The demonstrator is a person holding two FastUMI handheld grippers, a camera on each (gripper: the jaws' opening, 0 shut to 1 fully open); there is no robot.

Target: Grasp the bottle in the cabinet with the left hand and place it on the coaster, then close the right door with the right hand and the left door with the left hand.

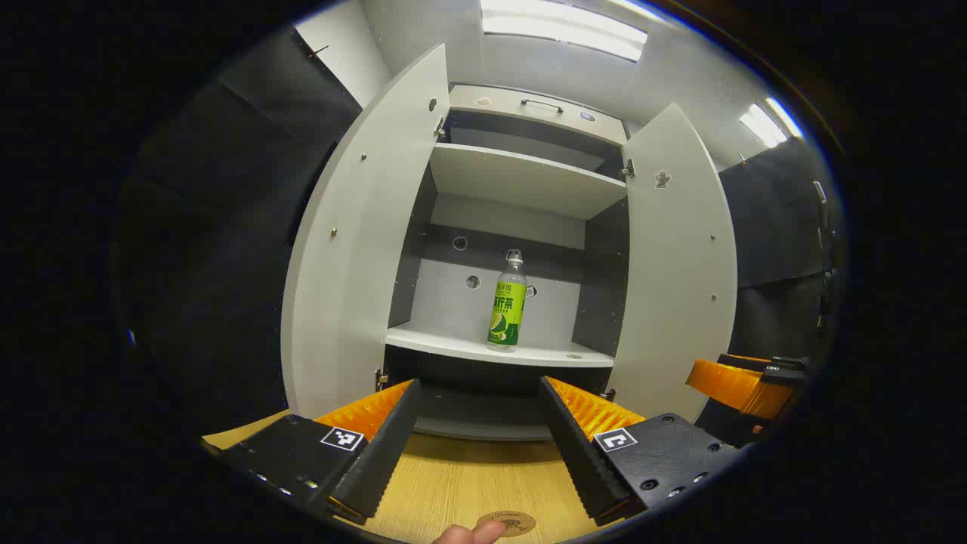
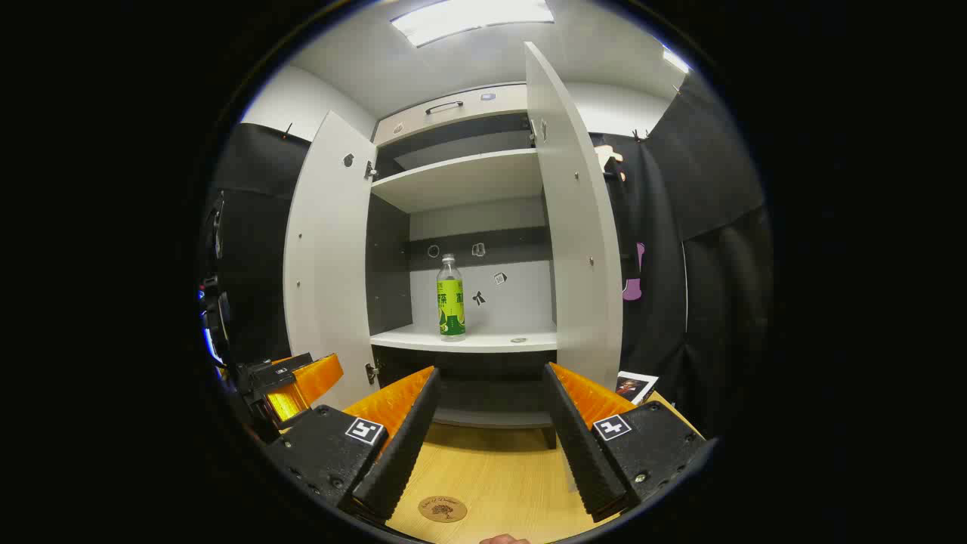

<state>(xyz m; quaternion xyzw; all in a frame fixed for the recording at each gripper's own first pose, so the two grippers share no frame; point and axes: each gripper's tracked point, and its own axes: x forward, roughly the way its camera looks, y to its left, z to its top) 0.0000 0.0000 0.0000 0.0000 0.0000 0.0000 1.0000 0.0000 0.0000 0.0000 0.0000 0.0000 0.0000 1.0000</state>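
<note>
A bottle (image 1: 508, 304) with a green label stands upright on the cabinet's lower shelf (image 1: 483, 346), and the right gripper view has the same bottle (image 2: 450, 298). Both cabinet doors stand open: the left door (image 1: 355, 242) and the right door (image 1: 676, 264), seen again as left door (image 2: 325, 257) and right door (image 2: 578, 227). A round brown coaster (image 1: 508, 523) lies on the wooden table, also in view as the coaster (image 2: 443, 508). My left gripper (image 1: 479, 446) is open, well short of the cabinet. My right gripper (image 2: 487, 438) is open too, with nothing between its fingers.
The wooden table (image 1: 468, 476) runs up to the cabinet's base. An upper shelf (image 1: 521, 177) is bare. A fingertip (image 1: 468, 533) shows at the bottom edge beside the coaster. The other gripper's orange body (image 1: 744, 384) sits off to the right. A small printed card (image 2: 636, 387) lies by the right door.
</note>
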